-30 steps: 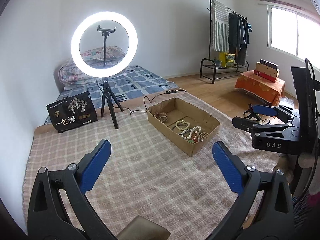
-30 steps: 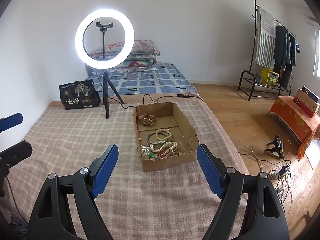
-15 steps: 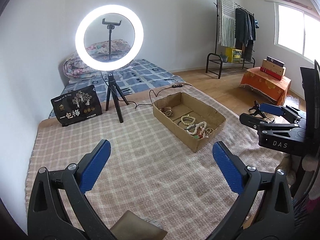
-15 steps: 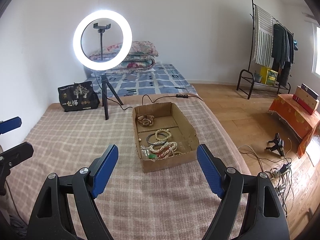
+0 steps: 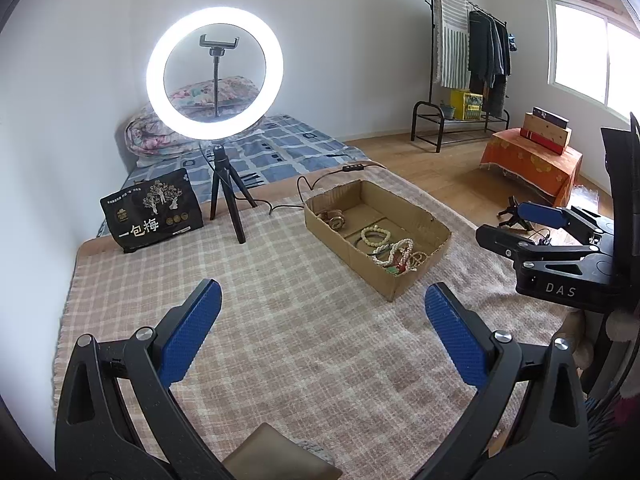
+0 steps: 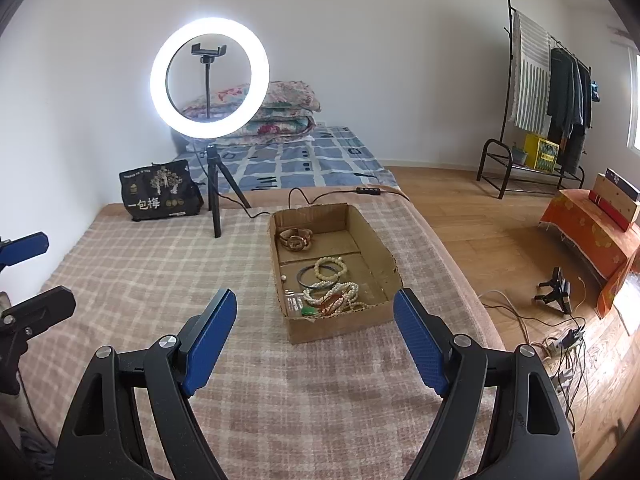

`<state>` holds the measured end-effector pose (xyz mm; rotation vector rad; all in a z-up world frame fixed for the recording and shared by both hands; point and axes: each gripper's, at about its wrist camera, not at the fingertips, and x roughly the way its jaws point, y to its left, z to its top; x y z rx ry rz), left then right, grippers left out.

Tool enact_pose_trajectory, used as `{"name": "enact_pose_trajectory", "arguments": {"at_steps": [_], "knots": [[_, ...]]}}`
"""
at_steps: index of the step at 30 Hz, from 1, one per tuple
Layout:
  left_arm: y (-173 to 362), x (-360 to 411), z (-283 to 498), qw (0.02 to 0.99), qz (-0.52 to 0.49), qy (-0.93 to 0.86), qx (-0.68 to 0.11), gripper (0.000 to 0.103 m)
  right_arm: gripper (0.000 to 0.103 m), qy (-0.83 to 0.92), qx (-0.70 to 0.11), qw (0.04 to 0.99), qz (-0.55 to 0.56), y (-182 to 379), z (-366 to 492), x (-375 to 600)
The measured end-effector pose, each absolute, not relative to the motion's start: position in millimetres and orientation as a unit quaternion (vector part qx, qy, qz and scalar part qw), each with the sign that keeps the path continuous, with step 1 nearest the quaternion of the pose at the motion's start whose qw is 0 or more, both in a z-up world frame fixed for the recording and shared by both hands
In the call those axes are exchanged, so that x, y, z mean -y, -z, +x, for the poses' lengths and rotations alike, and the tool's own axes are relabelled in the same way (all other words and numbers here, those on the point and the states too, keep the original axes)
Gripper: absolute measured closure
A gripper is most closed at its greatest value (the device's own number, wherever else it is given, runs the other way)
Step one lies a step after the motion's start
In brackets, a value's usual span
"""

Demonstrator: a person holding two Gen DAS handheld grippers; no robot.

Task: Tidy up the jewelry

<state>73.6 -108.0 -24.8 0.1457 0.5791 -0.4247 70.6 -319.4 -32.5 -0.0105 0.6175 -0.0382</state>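
A shallow cardboard box (image 5: pixel 348 258) (image 6: pixel 336 326) lies on the checked blanket (image 5: pixel 280 340). Its near compartment holds cream bead bracelets (image 6: pixel 330 268), a dark bangle (image 6: pixel 310 276) and a tangled pile of bead strands (image 6: pixel 334 298). A brown strap bracelet (image 6: pixel 296 239) lies in the far compartment. My left gripper (image 5: pixel 322 292) hangs open over bare blanket, short of the box and to its left. My right gripper (image 6: pixel 315 300) is open too, just short of the box's near wall, and shows in the left wrist view (image 5: pixel 516 226). Neither holds anything.
A lit ring light on a small tripod (image 6: pixel 214 204) and a black printed bag (image 6: pixel 160 192) stand behind the box, with the light's cable (image 6: pixel 320 196) running past it. The blanket's right edge drops to a wooden floor with loose cables (image 6: pixel 560 340).
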Motion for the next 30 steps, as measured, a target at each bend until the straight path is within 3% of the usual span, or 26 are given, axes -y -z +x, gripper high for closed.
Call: {"name": "enact_pose_trajectory", "arguments": {"at_steps": [30], "knots": [[25.7,113.1,72.8,0.933,0.074,0.21,-0.282,0.0,0.022,0.021,-0.306,0.952,-0.001,35.8,68.3,323.7]]}}
